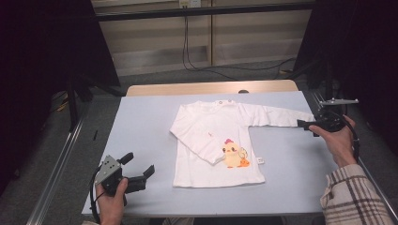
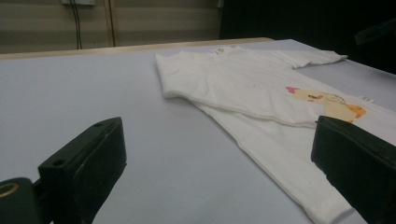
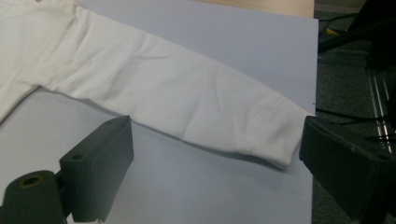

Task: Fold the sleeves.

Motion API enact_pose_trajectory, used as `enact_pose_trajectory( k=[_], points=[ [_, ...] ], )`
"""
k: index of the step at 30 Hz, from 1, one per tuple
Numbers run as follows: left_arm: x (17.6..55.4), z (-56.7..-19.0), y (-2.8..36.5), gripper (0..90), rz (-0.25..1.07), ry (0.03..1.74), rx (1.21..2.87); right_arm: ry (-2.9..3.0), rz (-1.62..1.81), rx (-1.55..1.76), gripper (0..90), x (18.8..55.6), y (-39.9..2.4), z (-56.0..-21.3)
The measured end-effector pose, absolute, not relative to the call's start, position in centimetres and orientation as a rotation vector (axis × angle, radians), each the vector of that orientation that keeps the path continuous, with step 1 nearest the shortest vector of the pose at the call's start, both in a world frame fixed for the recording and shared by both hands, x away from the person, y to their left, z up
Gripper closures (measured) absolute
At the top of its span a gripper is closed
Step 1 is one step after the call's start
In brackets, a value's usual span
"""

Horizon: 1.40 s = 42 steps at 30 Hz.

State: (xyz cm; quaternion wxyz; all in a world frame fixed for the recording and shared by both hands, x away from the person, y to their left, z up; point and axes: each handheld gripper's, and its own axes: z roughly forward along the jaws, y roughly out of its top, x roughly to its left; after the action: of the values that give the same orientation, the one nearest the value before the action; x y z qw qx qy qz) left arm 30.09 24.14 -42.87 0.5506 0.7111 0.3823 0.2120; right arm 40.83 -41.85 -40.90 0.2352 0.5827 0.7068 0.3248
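A white long-sleeved child's shirt lies flat in the middle of the pale blue table, with a chick print near its hem. One sleeve is folded across the body. The other sleeve stretches right to the table's edge. My right gripper stands open at that sleeve's cuff, one jaw on each side, pads not pressing on it. My left gripper stands open at the front left, apart from the shirt, with nothing between its jaws.
A wooden strip runs along the table's far edge. Cables trail on the floor behind it. A metal rail runs along the left side. The table's right edge lies right beside the cuff, and a dark stand rises beyond it.
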Motion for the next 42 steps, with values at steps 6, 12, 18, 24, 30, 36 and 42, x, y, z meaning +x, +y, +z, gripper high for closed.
enact_pose_trajectory(
  k=[6,12,18,24,30,36,42],
  points=[
    [30.2,-42.9,24.1,3.2,0.502,0.903,1.694,1.960,0.851,1.651,14.9,42.6,-42.8,-41.3],
    [30.3,-42.8,24.1,3.2,0.509,0.900,1.701,1.964,0.797,1.695,21.1,44.0,-43.4,-41.8],
    [30.4,-43.0,24.2,3.3,0.482,0.906,1.707,1.961,0.738,1.757,27.0,44.9,-44.3,-42.7],
    [30.3,-43.0,24.3,3.2,0.493,0.907,1.716,1.945,0.716,1.809,36.8,45.2,-44.8,-43.7],
    [30.4,-43.0,24.5,3.2,0.497,0.909,1.728,1.967,0.726,1.851,43.2,45.3,-44.9,-44.5],
    [30.3,-42.9,24.4,3.2,0.493,0.903,1.728,1.947,0.718,1.871,47.2,45.3,-44.7,-44.5],
    [30.3,-42.9,24.5,3.2,0.496,0.900,1.731,1.930,0.732,1.886,54.8,45.3,-44.4,-44.5]
  ],
)
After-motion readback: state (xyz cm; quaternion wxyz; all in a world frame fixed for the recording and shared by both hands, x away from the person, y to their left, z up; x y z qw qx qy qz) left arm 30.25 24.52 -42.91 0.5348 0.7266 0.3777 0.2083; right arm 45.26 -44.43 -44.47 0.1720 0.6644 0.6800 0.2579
